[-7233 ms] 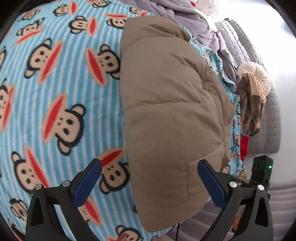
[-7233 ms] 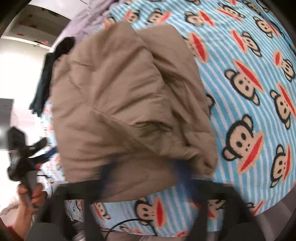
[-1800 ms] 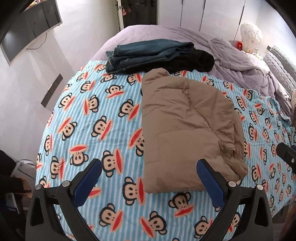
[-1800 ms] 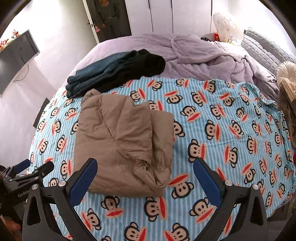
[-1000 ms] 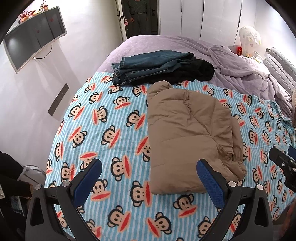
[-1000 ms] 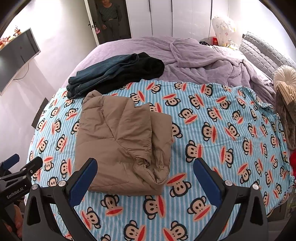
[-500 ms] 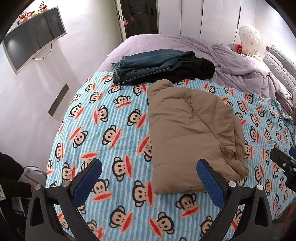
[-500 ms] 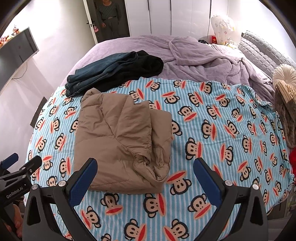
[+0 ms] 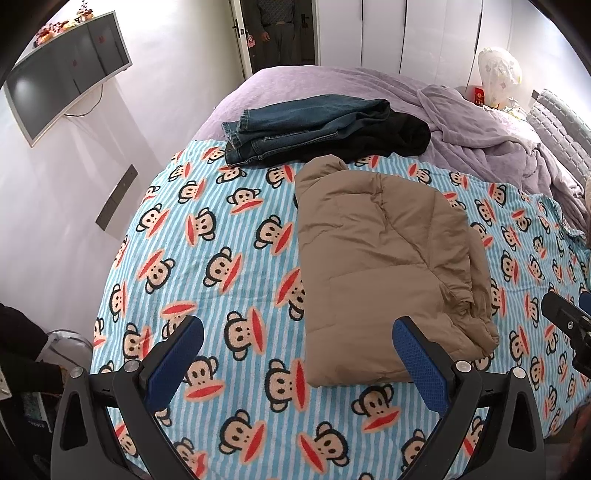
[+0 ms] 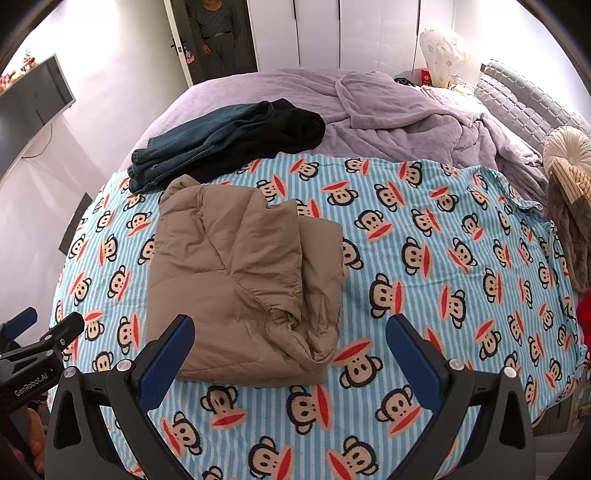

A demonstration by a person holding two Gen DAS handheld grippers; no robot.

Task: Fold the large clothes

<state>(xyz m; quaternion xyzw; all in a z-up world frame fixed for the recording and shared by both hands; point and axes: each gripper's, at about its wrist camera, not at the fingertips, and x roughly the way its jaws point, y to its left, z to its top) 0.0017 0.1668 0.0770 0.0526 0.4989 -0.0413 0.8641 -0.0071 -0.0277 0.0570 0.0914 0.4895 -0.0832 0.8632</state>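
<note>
Garment under inspection: one tan quilted puffer jacket (image 9: 384,266), folded into a thick rectangular bundle and lying flat on a blue-and-white striped blanket printed with monkey faces (image 9: 207,258), which covers the near part of the bed. The jacket sits nearer the blanket's left edge in the right wrist view (image 10: 240,280), with its far end close to the blanket's far edge and its near right corner bunched into loose gathers. Neither gripper touches it. The left gripper (image 9: 295,365) hovers above the blanket's near edge with its blue-padded fingers (image 9: 173,358) spread wide and nothing between them. The right gripper (image 10: 286,362) is likewise spread wide and empty, above the near edge, the jacket showing between and beyond its fingers (image 10: 413,365). Just past the jacket's far end lies a folded pair of dark blue denim jeans (image 9: 295,125) overlapping the blanket's far edge, touching a black garment (image 9: 399,136) beside it. Beyond these, a rumpled lilac bedspread (image 10: 388,107) covers the rest of the bed. A grey quilted headboard (image 10: 524,99) stands at the bed's right edge. A wall-mounted dark screen (image 9: 62,92) hangs to the left, and a person (image 10: 214,33) stands in the far doorway.
</note>
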